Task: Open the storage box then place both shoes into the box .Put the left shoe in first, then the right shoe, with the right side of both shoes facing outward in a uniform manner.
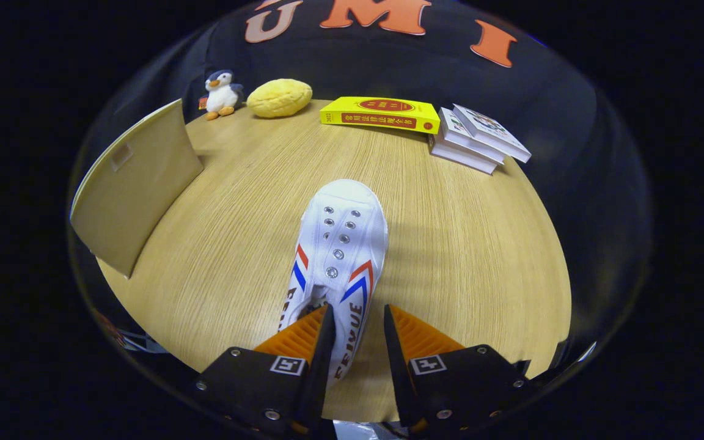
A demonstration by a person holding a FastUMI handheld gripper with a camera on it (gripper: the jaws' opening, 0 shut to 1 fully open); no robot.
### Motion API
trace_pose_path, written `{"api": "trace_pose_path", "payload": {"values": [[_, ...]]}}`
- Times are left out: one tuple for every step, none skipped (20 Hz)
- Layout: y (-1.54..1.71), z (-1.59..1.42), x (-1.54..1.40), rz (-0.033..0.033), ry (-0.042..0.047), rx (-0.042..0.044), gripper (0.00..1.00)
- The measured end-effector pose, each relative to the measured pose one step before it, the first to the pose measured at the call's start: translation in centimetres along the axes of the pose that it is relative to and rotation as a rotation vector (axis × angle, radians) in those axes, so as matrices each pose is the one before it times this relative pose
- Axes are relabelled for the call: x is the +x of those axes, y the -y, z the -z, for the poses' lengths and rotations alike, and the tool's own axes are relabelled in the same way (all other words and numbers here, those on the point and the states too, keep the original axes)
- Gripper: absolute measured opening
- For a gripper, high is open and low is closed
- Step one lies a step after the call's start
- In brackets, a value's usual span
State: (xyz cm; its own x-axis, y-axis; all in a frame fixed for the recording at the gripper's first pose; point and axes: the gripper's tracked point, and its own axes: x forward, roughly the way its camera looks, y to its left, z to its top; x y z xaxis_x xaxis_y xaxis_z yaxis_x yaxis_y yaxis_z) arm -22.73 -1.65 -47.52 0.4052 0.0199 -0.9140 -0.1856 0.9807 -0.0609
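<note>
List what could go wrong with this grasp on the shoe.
1. The gripper has one finger inside the white shoe's opening and one outside, apart from its wall; closing on thin canvas may slip.
2. Held by one side, the shoe may tilt and drag on the table.

White canvas shoe point(340, 250) on the wood tabletop, toe pointing away.
Lace-free, metal eyelets, red and blue chevrons on both sides. Upright on its sole; right side wall sits between the fingers. Tan box flap point(135, 183) stands well apart, left.
</note>
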Motion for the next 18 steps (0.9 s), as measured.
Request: {"api": "trace_pose_path", "payload": {"values": [[-0.027,0.311,0.124,-0.00989,-0.01750,0.00595,0.48],[-0.135,0.402,0.212,-0.01574,-0.03335,0.00057,0.48],[0.075,0.247,0.001,-0.00915,-0.02634,-0.00286,0.48],[0.007,-0.226,0.093,-0.00821,-0.00270,-0.00032,0.48],[-0.056,-0.006,0.009,-0.00586,-0.00646,-0.01769,0.48],[0.167,-0.486,-0.052,0.01116,0.02303,-0.00615,0.48],[0.287,-0.307,0.181,0.01286,0.02081,-0.00358,0.48],[-0.179,-0.233,0.049,0.00022,0.02212,0.00808,0.48],[-0.169,-0.400,0.290,-0.00570,0.03038,0.01764,0.48],[-0.209,-0.479,0.375,-0.00759,0.03121,0.02180,0.47],[-0.010,-0.351,0.548,-0.01201,0.03209,0.01964,0.42],[-0.109,-0.310,0.334,-0.01332,0.02405,0.02522,0.41],[0.032,-0.084,0.103,-0.00729,0.01690,0.02709,0.38],[0.062,-0.303,0.131,-0.00350,0.01284,0.02101,0.36],[0.181,-0.442,0.426,-0.00072,0.01002,0.01679,0.34],[0.233,-0.167,0.227,-0.00042,0.00506,0.01751,0.32],[0.366,-0.437,0.360,0.00745,0.00867,0.02190,0.27],[0.667,-0.112,0.383,0.01938,0.00344,0.02401,0.22]]}}
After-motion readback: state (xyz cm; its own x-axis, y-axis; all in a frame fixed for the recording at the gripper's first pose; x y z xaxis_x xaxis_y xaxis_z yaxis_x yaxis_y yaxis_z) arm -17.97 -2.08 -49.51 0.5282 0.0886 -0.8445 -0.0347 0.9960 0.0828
